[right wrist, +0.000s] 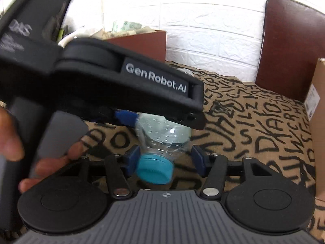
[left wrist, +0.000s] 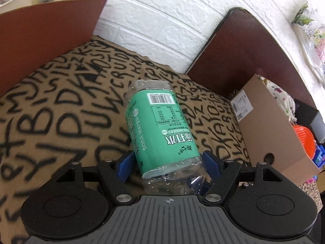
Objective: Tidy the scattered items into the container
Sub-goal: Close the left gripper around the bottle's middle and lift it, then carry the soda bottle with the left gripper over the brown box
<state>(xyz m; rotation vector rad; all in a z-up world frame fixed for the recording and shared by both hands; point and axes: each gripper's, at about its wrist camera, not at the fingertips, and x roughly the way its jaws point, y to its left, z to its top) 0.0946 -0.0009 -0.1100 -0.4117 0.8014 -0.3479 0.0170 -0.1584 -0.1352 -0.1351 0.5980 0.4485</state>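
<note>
A clear soda-water bottle (left wrist: 160, 126) with a green label hangs above the letter-print cloth, its base pointing away from me. My left gripper (left wrist: 168, 163) is shut on it, one blue pad on each side near the shoulder. In the right wrist view the left gripper (right wrist: 160, 122) crosses the frame from the upper left with the bottle (right wrist: 164, 134) in it. The bottle's blue cap (right wrist: 154, 169) lies between the pads of my right gripper (right wrist: 164, 159), which is open; the right-hand pad stands clear of the cap. A cardboard box (left wrist: 270, 126) sits at the right.
The cardboard box holds a floral cloth (left wrist: 282, 99) and an orange item (left wrist: 304, 140). A red-brown box (left wrist: 50, 30) with packets stands at the far left. A dark brown padded panel (left wrist: 243, 50) leans on the white brick wall. A hand (right wrist: 46, 164) grips the left gripper's handle.
</note>
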